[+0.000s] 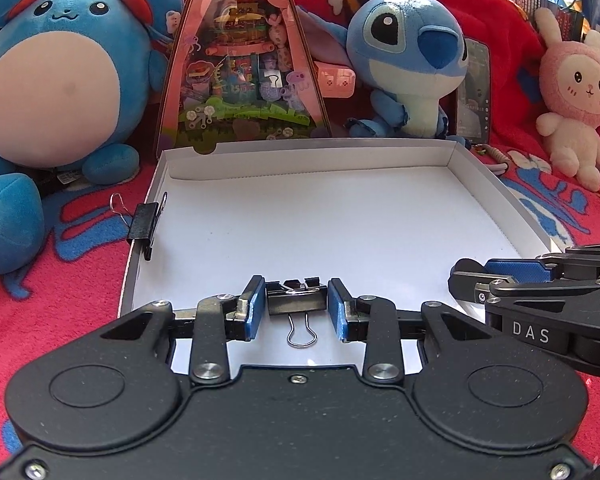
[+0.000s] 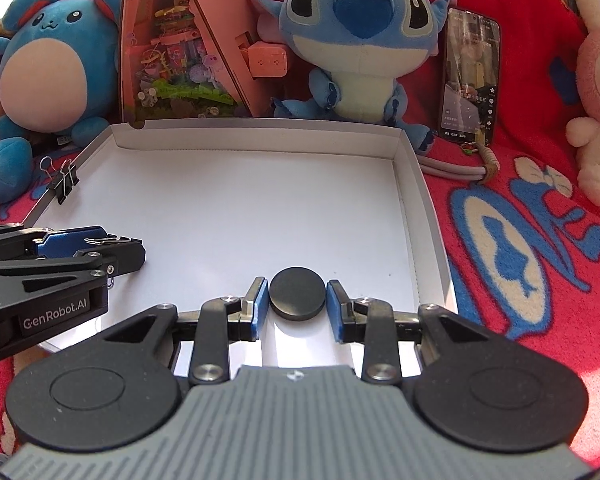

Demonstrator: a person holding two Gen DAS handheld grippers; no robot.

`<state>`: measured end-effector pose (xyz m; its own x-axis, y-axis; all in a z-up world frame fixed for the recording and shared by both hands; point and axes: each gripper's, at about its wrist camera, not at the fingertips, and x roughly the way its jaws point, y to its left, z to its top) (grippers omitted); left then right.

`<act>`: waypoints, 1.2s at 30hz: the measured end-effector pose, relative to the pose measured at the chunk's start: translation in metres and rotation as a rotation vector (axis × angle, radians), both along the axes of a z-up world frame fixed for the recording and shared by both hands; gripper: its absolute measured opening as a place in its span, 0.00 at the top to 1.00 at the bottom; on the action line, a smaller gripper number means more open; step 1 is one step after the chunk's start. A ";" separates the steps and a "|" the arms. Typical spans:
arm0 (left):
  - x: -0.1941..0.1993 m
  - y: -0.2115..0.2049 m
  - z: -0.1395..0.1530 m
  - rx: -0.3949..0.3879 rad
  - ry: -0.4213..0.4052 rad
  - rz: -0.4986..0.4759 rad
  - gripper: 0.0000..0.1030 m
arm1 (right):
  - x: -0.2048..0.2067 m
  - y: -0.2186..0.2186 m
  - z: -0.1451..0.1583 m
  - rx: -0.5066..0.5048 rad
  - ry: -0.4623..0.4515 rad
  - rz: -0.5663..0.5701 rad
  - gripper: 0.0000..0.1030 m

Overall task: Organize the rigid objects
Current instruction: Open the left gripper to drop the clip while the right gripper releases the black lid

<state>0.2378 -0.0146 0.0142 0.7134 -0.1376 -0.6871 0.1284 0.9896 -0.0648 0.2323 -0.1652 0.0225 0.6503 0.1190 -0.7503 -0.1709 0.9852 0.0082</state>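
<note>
Gripping a black binder clip crosswise, the left gripper and the right gripper, clamped on a dark disc, hang over the white box lid, likely for sorting inside.

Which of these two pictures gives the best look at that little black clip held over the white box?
The left wrist view: the binder clip sits dead centre between the left gripper pads, wire handle plain. In the right wrist view the clip is mostly hidden behind that gripper, seen side-on at the left edge.
</note>
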 end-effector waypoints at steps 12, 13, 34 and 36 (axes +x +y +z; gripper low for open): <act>-0.007 0.001 0.006 -0.008 0.000 -0.010 0.51 | -0.006 -0.005 0.003 0.039 -0.023 -0.019 0.42; -0.009 0.001 0.007 -0.007 -0.005 -0.010 0.49 | -0.008 -0.006 0.005 0.039 -0.030 -0.018 0.41; -0.088 0.019 0.049 -0.007 -0.099 -0.090 0.25 | -0.081 -0.039 0.040 0.077 -0.170 0.052 0.22; -0.097 0.019 0.050 -0.012 -0.100 -0.103 0.24 | -0.090 -0.039 0.042 0.077 -0.180 0.064 0.21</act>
<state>0.1407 0.0046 0.0639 0.7597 -0.2215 -0.6114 0.2361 0.9700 -0.0581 0.1419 -0.2044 0.0640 0.7625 0.2171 -0.6094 -0.2386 0.9700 0.0471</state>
